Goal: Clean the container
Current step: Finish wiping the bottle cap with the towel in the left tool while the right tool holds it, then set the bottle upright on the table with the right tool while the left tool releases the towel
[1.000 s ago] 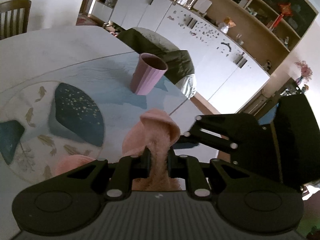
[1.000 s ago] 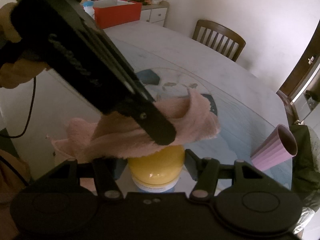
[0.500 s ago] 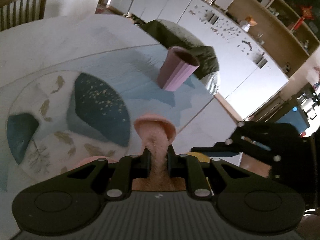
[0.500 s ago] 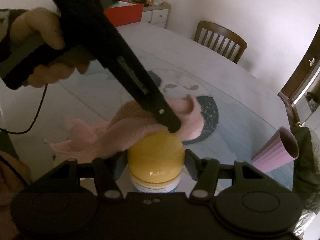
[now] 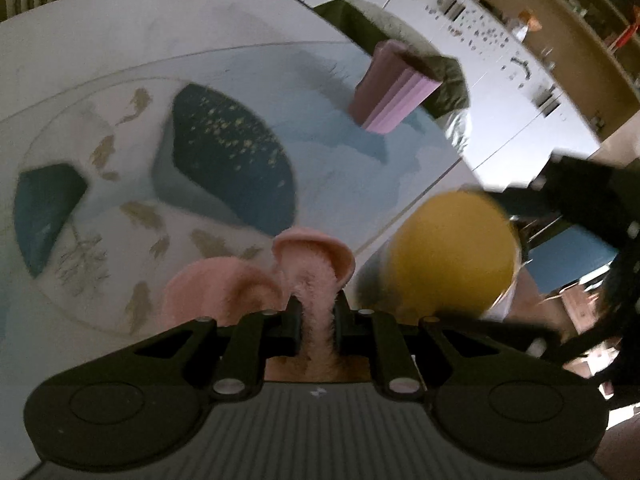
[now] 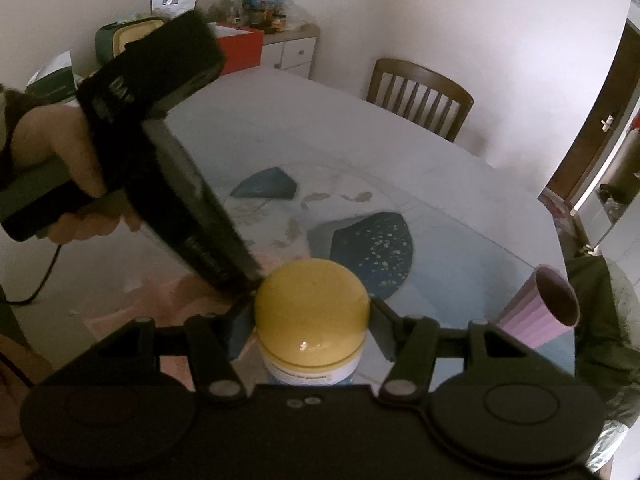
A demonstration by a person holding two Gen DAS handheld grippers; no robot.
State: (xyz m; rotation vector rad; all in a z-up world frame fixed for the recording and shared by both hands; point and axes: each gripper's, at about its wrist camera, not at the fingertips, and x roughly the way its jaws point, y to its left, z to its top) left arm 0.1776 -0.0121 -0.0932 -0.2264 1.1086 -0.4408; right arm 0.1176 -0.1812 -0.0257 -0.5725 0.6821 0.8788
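Observation:
My right gripper (image 6: 310, 314) is shut on a container (image 6: 311, 320) with a rounded yellow lid and a white labelled body, held upright in front of its camera. In the left wrist view the same container (image 5: 452, 258) shows at the right, blurred. My left gripper (image 5: 316, 312) is shut on a pink fluffy cloth (image 5: 314, 264), whose folds bulge out past the fingertips. In the right wrist view the left gripper (image 6: 236, 282), held by a hand (image 6: 52, 152), points down just left of the lid, with the pink cloth (image 6: 160, 292) low beside it, off the lid.
A ribbed purple cup (image 5: 394, 88) stands on the table near its far edge, also the purple cup (image 6: 540, 306) at the right. The table (image 6: 280, 120) carries a round patterned mat (image 5: 120, 184) with dark blue patches. A wooden chair (image 6: 420, 96) stands behind the table.
The cloth lay draped over the yellow lid a second ago; my left gripper has swept it off to the left and downward, so the lid now shows bare.

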